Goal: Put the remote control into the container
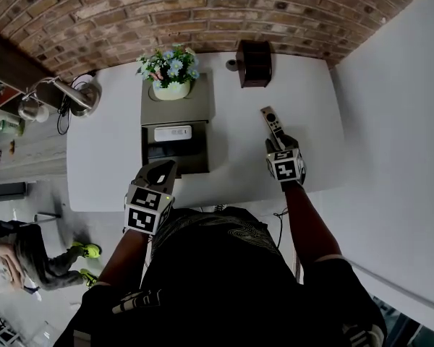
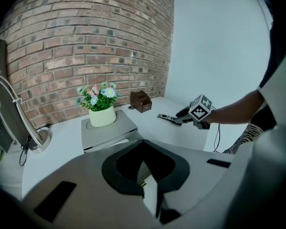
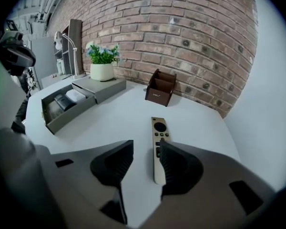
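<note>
The remote control (image 1: pixel 270 121) is a slim pale bar with dark buttons, lying flat on the white table (image 1: pixel 108 165) at the right. In the right gripper view the remote (image 3: pixel 158 144) lies between the jaws, close along the right one, with no pad pressing on it. My right gripper (image 3: pixel 143 163) stands open over its near end. The container (image 1: pixel 202 132) is a grey box with an open tray at the table's middle. My left gripper (image 1: pixel 159 176) hovers at the table's near edge in front of the container, jaws together with nothing in them.
A white item (image 1: pixel 172 132) and a dark one lie in the tray. A pot of flowers (image 1: pixel 171 71) stands on the container's lid. A brown wooden holder (image 1: pixel 254 63) sits at the back by the brick wall. A desk lamp (image 1: pixel 79 96) stands far left.
</note>
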`<state>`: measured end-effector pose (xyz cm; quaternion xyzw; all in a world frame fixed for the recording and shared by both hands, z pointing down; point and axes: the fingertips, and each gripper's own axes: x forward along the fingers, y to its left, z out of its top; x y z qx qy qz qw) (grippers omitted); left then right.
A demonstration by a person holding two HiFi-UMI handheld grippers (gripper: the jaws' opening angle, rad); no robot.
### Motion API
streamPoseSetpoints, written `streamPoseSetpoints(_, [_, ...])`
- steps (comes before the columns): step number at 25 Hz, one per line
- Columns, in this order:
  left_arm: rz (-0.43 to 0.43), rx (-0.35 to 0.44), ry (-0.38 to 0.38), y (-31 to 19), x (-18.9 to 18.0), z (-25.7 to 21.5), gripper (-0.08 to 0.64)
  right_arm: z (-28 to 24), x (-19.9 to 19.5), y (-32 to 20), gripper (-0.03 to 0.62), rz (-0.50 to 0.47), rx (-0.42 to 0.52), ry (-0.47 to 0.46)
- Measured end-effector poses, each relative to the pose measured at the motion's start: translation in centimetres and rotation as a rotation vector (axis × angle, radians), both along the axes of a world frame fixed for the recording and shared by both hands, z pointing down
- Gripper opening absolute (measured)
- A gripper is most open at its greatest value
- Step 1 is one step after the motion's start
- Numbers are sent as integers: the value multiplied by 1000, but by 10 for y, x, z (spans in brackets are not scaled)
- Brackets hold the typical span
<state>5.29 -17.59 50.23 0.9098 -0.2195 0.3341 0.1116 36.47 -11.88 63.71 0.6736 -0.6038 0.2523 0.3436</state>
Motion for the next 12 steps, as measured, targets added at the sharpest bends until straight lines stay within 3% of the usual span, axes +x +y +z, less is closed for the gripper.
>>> streamPoseSetpoints(5, [-47, -18, -20, 0, -4, 3, 5, 15, 29, -20, 200, -44, -52, 41])
streamPoseSetpoints(12, [-100, -14, -23, -3, -11, 1, 5, 37, 44, -36, 216, -75, -121, -17])
